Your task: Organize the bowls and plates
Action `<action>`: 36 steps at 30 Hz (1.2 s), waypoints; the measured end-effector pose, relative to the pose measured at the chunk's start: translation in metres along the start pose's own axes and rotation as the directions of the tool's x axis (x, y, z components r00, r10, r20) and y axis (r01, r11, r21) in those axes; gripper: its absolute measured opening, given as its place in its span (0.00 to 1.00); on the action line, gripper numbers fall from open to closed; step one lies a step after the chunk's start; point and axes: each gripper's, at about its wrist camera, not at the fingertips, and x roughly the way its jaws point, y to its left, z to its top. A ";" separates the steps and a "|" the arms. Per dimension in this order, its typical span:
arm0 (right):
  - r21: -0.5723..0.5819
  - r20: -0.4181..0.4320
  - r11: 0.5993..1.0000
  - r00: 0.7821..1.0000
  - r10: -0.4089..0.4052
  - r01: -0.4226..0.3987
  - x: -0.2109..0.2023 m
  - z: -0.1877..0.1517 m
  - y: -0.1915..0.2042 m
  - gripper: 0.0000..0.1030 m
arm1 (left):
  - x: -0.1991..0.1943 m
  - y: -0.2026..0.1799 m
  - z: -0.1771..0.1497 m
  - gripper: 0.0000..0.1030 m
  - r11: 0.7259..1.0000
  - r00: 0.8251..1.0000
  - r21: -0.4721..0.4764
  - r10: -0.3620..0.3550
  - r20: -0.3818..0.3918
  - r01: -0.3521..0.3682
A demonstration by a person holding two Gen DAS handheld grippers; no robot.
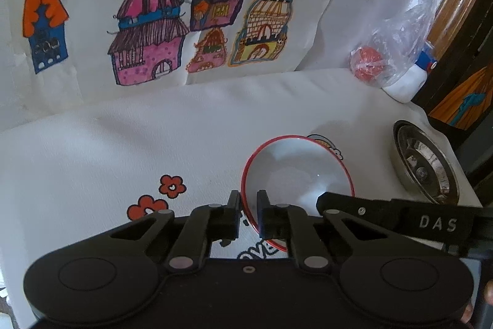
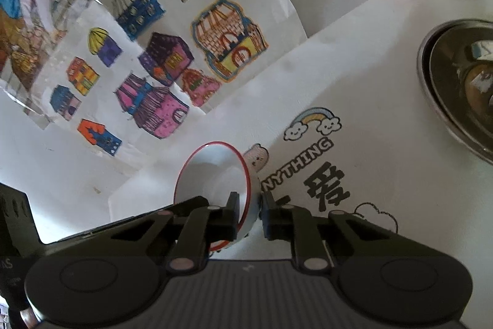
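A white bowl with a red rim (image 1: 295, 171) sits between both grippers, tilted over the white printed tablecloth (image 1: 92, 162). My left gripper (image 1: 248, 210) is shut on the bowl's left rim, one finger inside and one outside. In the right wrist view the same bowl (image 2: 209, 174) has its right rim pinched by my right gripper (image 2: 249, 207), which is shut on it. The right gripper's black body (image 1: 400, 216) reaches in from the right in the left wrist view. A stack of steel bowls (image 1: 425, 164) stands at the table's right edge, also in the right wrist view (image 2: 459, 82).
A clear plastic bag with something red inside (image 1: 379, 60) and a white bottle (image 1: 406, 82) stand at the back right corner. Paper sheets with coloured house drawings (image 1: 148, 33) cover the wall behind. The tablecloth (image 2: 385, 174) carries cartoon prints. Dark furniture borders the table's right edge.
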 end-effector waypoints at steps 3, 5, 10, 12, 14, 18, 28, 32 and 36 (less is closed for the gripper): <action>-0.014 0.011 1.000 1.000 0.000 0.000 -0.010 -0.001 0.007 0.16 | -0.013 -0.003 0.000 0.10 1.000 1.000 0.001 -0.003 0.022 0.003; -0.017 0.020 1.000 1.000 0.005 -0.005 -0.019 -0.003 0.012 0.16 | -0.023 -0.006 0.000 0.10 1.000 0.999 0.005 -0.003 0.038 0.003; -0.031 0.038 0.999 0.999 0.024 -0.022 -0.042 -0.010 0.026 0.16 | -0.056 -0.012 -0.002 0.10 1.000 0.997 0.011 -0.012 0.082 0.011; -0.041 0.048 0.999 0.998 0.029 -0.027 -0.053 -0.013 0.032 0.16 | -0.071 -0.014 -0.004 0.10 1.000 0.995 0.012 -0.017 0.097 0.016; -0.054 0.059 0.998 0.998 0.036 -0.033 -0.065 -0.017 0.039 0.16 | -0.084 -0.017 -0.007 0.10 1.000 0.994 0.015 -0.020 0.112 0.018; -0.074 0.073 0.996 0.996 0.048 -0.043 -0.086 -0.025 0.051 0.16 | -0.111 -0.022 -0.014 0.10 0.999 0.990 0.028 -0.025 0.138 0.021; -0.127 0.080 0.990 0.994 0.073 -0.063 -0.129 -0.058 0.075 0.16 | -0.170 -0.031 -0.043 0.11 0.998 0.982 0.054 -0.026 0.190 0.015; -0.142 0.066 0.988 0.995 0.070 -0.060 -0.140 -0.076 0.081 0.16 | -0.185 -0.031 -0.061 0.11 0.998 0.983 0.061 -0.019 0.183 0.007; -0.155 0.052 0.987 0.997 0.060 -0.052 -0.147 -0.093 0.084 0.16 | -0.194 -0.031 -0.081 0.11 0.997 0.986 0.072 -0.011 0.164 -0.001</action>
